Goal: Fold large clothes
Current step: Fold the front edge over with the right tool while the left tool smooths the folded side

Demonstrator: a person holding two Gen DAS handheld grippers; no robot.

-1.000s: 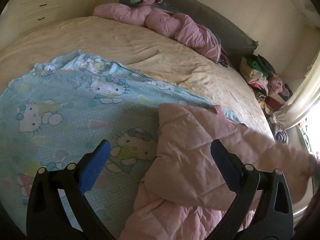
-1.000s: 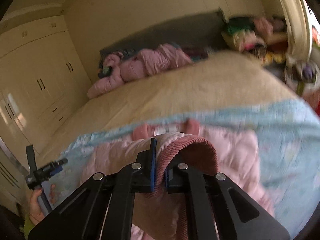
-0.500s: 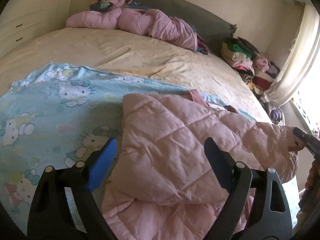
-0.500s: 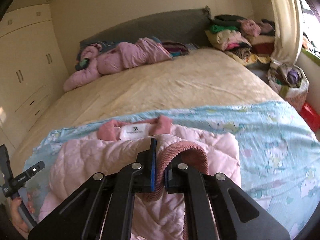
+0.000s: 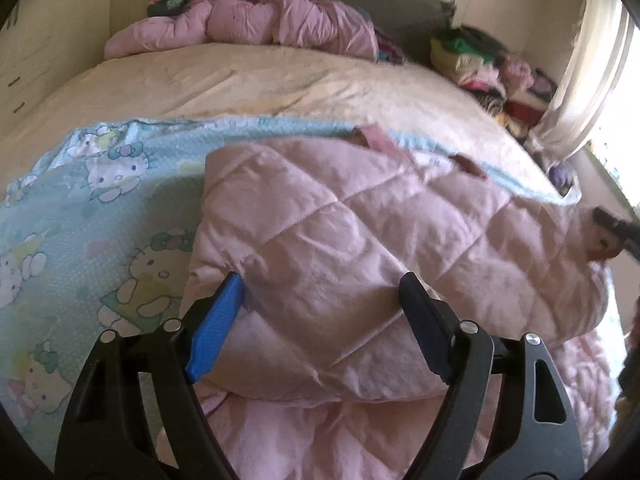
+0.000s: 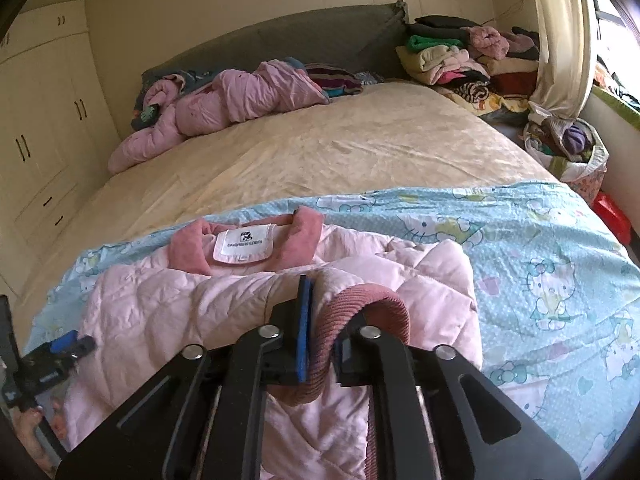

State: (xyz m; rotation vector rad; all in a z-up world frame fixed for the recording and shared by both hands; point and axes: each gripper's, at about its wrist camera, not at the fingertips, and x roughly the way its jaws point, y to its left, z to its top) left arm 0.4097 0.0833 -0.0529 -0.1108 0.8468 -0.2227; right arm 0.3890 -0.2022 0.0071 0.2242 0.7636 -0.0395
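A pale pink quilted jacket (image 5: 340,208) lies on a Hello Kitty blanket (image 5: 100,208) at the near end of the bed. Its collar with a white label (image 6: 244,244) points toward the headboard. My left gripper (image 5: 320,284) hangs over the jacket's folded left panel. Its jaws are closing with the fabric between them, and the pads do not press on it. My right gripper (image 6: 326,320) holds the sleeve's ribbed rose cuff (image 6: 372,300) over the jacket body (image 6: 160,304). Its jaws are opening with the cuff still between the pads. The left gripper (image 6: 60,348) also shows at the jacket's far left edge.
A crumpled pink puffer garment (image 6: 224,104) lies by the grey headboard. Stacked clothes (image 6: 460,56) fill the far right corner beside a curtain (image 6: 560,40), with a patterned bag (image 6: 568,148) below. Cream wardrobes (image 6: 40,120) stand on the left. A beige bed cover (image 6: 340,148) lies beyond the blanket.
My left gripper came in over the jacket from the blanket side and its jaws narrowed. My right gripper sank with the sleeve onto the jacket, and its pads parted slightly around the cuff.
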